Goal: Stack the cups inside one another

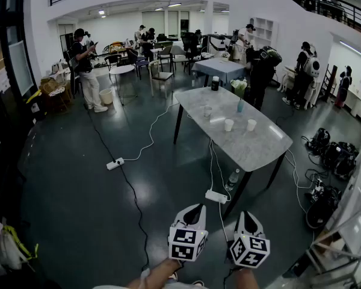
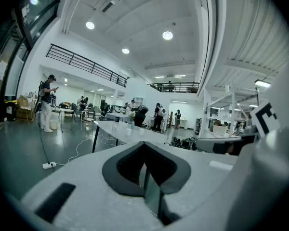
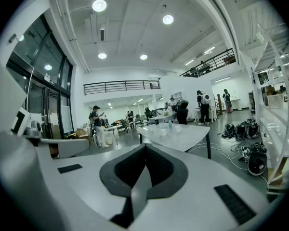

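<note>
Cups [image 1: 228,125] sit on the table [image 1: 262,146], left hand-held gripper [image 1: 196,208] and right hand-held gripper [image 1: 248,214] pressed together

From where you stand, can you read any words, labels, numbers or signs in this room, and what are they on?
No text here can be read.
Left cube on the left gripper: black-and-white square patterns, no letters.
Right cube on the right gripper: the same kind of pattern, no letters.
Blue bottle on the table: any label is too small to read.
</note>
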{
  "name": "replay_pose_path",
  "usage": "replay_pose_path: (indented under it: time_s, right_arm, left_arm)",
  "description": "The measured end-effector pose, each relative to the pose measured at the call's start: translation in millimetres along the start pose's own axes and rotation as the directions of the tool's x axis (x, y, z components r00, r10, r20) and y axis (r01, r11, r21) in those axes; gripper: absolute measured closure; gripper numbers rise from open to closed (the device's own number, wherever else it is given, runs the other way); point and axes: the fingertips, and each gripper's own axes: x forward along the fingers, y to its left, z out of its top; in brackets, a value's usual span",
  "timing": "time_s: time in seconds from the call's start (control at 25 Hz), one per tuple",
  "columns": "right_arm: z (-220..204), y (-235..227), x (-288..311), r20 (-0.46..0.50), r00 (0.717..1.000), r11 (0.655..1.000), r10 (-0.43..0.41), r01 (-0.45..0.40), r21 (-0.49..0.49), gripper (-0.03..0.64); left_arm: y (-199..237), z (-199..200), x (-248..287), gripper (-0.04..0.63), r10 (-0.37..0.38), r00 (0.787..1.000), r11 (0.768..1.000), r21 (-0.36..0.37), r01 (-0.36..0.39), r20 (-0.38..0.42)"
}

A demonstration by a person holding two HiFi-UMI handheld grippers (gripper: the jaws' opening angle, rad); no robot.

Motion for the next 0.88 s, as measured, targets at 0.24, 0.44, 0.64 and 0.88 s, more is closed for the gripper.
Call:
replay_pose_path:
  time_s: [0.24,0.44,0.64,0.88]
  right_arm:
    - [-0.9,3.8,5.0,-0.006,1.000,1.000,0.001,-0.001,-0.006,0.609]
    - [-4.3,10.0,12.2,-0.009,1.000,1.000,-0.001,0.002,0.005,0.609]
    - [-2.9,21.1,24.3,-0.017,1.000,0.999,-0.020,0.020,0.032,0.609]
    - [-3.4,37.0,42.7,-0.019,0.999,0.998,-0.050,0.051,0.036,0.609]
  left_arm:
    - [5.2,1.7,2.1,0.600,-0.001,1.000,1.000,0.005,0.001,0.000]
    - [15.9,0.6,4.3,0.600,-0.009,1.000,1.000,0.019,0.009,-0.006]
    - [33.1,4.7,5.2,0.600,-0.026,0.999,0.998,0.050,0.027,-0.019]
    - [63.0,7.4,12.8,0.600,-0.036,0.999,0.997,0.067,0.038,-0.026]
